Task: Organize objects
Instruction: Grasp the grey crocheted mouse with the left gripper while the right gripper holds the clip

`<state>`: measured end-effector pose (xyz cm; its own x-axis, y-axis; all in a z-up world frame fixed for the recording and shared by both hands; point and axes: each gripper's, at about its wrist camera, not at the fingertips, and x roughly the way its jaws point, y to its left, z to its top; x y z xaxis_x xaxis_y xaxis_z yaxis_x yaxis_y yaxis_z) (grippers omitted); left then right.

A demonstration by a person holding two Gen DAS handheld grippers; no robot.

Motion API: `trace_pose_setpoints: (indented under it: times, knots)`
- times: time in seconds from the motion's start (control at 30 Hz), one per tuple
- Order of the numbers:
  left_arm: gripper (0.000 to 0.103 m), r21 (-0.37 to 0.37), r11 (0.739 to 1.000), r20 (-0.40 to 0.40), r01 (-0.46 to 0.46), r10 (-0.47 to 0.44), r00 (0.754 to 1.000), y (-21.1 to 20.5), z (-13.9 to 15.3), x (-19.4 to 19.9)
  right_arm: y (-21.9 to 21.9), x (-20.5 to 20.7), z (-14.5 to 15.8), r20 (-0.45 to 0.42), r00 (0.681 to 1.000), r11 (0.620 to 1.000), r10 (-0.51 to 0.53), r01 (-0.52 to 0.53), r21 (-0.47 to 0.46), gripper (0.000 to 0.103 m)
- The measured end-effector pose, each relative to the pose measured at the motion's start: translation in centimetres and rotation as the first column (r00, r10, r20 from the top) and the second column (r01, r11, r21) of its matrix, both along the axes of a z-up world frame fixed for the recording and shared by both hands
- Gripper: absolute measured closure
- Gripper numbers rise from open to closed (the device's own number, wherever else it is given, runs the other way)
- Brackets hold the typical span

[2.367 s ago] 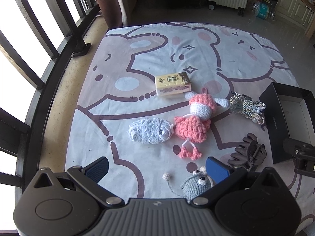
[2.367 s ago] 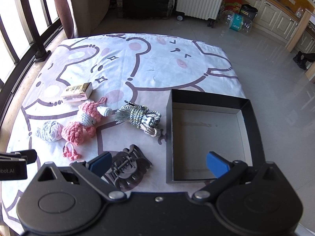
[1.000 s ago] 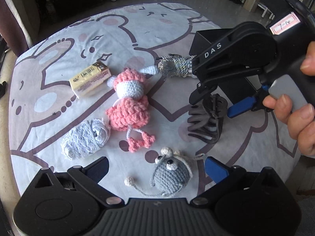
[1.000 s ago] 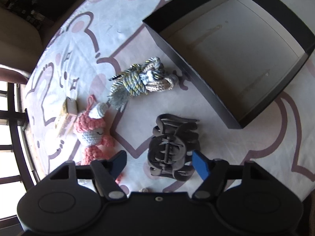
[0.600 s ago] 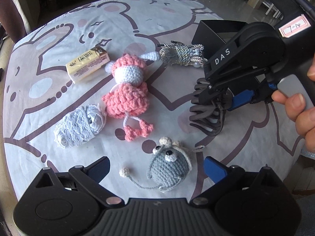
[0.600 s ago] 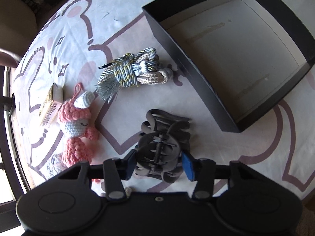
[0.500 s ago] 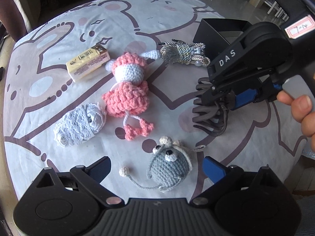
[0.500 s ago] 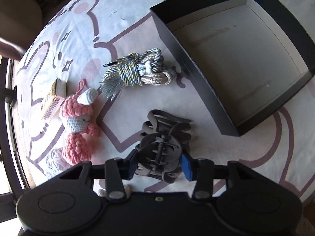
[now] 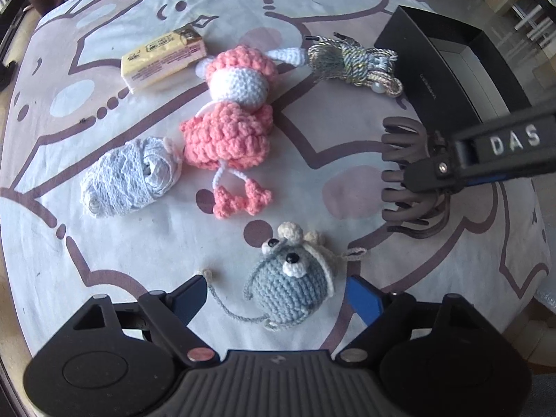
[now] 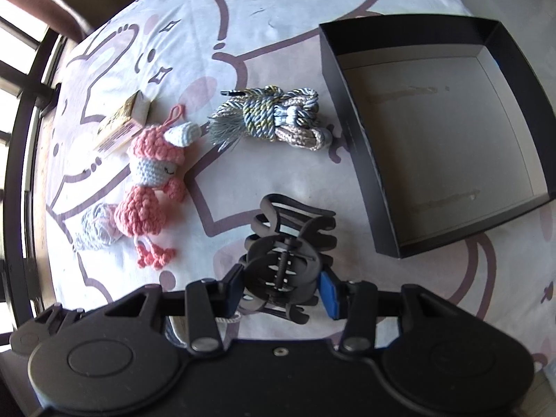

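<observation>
Right hand-held gripper (image 10: 280, 286) clamps the hair claw (image 10: 286, 260); left hand-held gripper (image 9: 277, 295), closing, straddles the crochet mouse (image 9: 290, 283) ungripped; its trailing tail may snag.

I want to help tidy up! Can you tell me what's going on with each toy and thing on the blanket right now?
Hair claw: pinched by the right tool.
Grey crochet mouse: on the blanket, between the left tool's closing fingers, not pinched.
Black box: open, nothing inside.
Pink crochet doll: lying flat.
Rope bundle: knotted, beside the box.
Lace roll: wound up.
Yellow packet: lying flat.
</observation>
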<state>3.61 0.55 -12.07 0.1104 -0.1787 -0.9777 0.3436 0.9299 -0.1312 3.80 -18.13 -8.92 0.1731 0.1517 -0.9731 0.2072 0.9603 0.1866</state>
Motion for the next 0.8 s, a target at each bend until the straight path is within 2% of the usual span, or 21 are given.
trace_pose_setpoints:
  times: [0.17,0.3,0.43,0.53,0.6,0.8]
  knots:
    - [0.022,-0.068,0.991,-0.069,-0.114,0.109,0.992,0.8,-0.5,0.6,1.0,-0.2,0.4,0.018,0.989,0.988,0.144,-0.142,-0.054,0.056]
    - [0.027,-0.108,0.977,-0.099,-0.182,0.172,0.980,1.2,-0.6,1.0,1.1,-0.4,0.6,0.023,0.977,0.975,0.212,-0.210,-0.077,0.056]
    - [0.039,-0.089,0.978,-0.111,-0.188,0.178,0.978,0.9,-0.8,1.2,0.8,-0.7,0.6,0.021,0.963,0.959,0.268,-0.264,-0.101,0.056]
    - [0.043,-0.068,0.983,-0.107,-0.171,0.164,0.981,0.3,-0.8,0.9,0.9,-1.0,0.3,0.012,0.948,0.942,0.318,-0.314,-0.116,0.056]
    - [0.045,-0.066,0.983,-0.101,-0.172,0.165,0.981,0.2,-0.7,0.9,1.4,-1.3,-0.1,-0.007,0.926,0.918,0.377,-0.375,-0.133,0.056]
    - [0.047,-0.078,0.980,-0.089,-0.181,0.174,0.981,0.2,-0.5,0.5,3.3,-2.5,-1.1,-0.066,0.826,0.797,0.560,-0.559,-0.231,0.056]
